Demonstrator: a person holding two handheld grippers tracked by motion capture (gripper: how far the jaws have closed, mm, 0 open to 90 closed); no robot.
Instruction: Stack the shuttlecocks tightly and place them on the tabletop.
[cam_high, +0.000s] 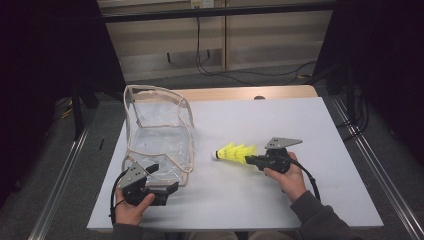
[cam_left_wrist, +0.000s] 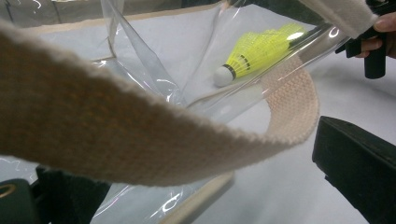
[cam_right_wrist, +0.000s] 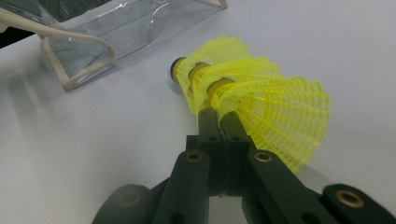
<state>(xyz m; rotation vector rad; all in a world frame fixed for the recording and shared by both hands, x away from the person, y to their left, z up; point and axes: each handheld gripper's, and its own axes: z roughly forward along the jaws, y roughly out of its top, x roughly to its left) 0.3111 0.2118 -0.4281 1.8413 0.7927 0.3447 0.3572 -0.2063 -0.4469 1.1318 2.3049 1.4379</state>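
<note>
While the right gripper (cam_high: 252, 160) hangs just above the white table (cam_high: 280, 200), its two black jaws are pressed almost together on the skirt of a stack of yellow shuttlecocks (cam_high: 234, 153). From the right gripper view, the jaws pinch the netted plastic of the nearest shuttlecock, and three nested ones point away, white cork tip first, toward a clear plastic bag (cam_high: 159, 131). That bag stands on the left part of the table, mouth open, edged with cream webbing, near the shuttlecocks but not touching them.

At the bag's near corner sits the left gripper (cam_high: 161, 175), held in the person's left hand (cam_high: 131, 210). Its jaws stand well apart, one at each lower corner of the left gripper view, with the bag's cream strap (cam_left_wrist: 140, 140) looping across between them. Whether either jaw touches the strap cannot be told. Through the clear plastic beyond the strap, the yellow shuttlecocks show, with the right hand (cam_high: 289, 176) and its gripper farther off.
</note>
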